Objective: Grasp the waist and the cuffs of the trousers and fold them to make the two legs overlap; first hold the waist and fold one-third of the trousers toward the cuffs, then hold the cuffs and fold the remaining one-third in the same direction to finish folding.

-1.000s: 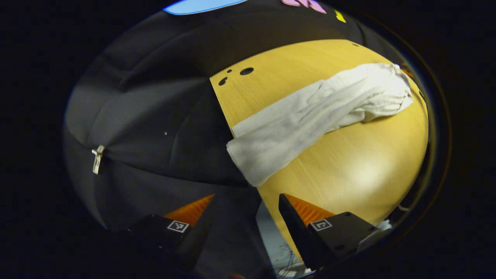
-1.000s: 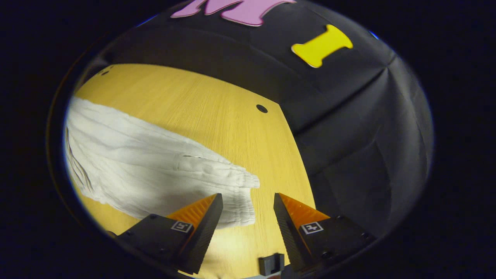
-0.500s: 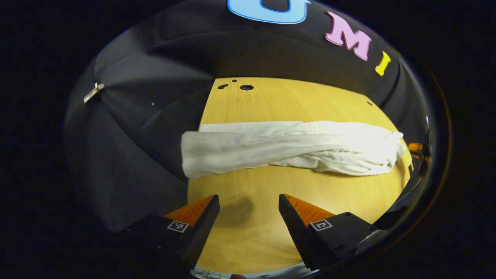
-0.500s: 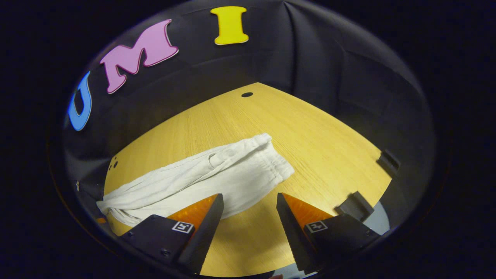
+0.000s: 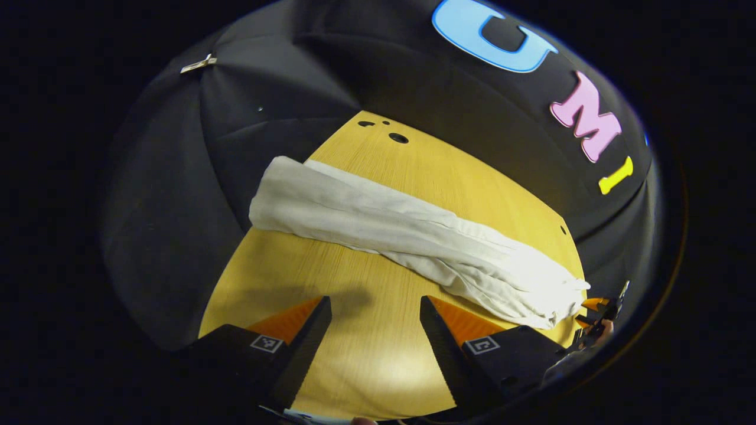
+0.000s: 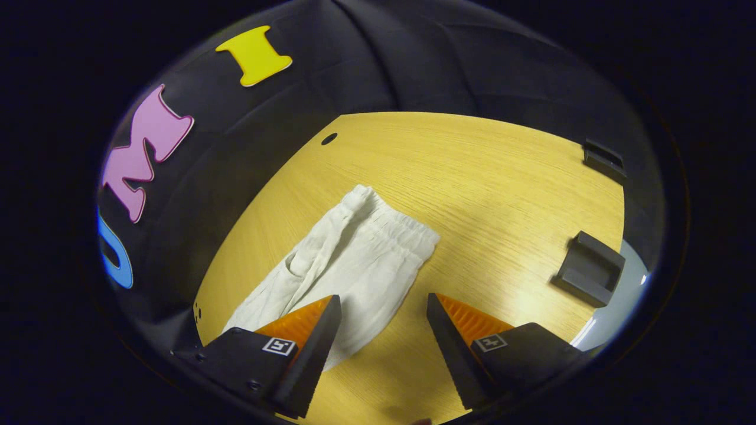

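**Both grippers empty above the surface, trousers lying in one long strip**

Your left gripper (image 5: 373, 307) has its jaws spread apart with nothing between them; it sits over bare wood at the near side of the surface (image 5: 366, 366), clear of the cloth. The white trousers (image 5: 407, 233) lie ahead of it as a long, narrow band running diagonally across the wood, legs laid one over the other. The cuff end (image 5: 274, 195) reaches the far left edge of the surface and hangs slightly past it. The other end lies bunched near the right edge.

Your right gripper (image 6: 383, 307) is also open and holds nothing. In the right gripper view the gathered waist (image 6: 387, 227) of the trousers lies flat on the wood just ahead of the jaws, and the left finger overlaps the cloth in the picture; whether it touches, you cannot tell. Two dark brackets (image 6: 589, 268) sit at the right edge of the surface, well apart from the trousers.
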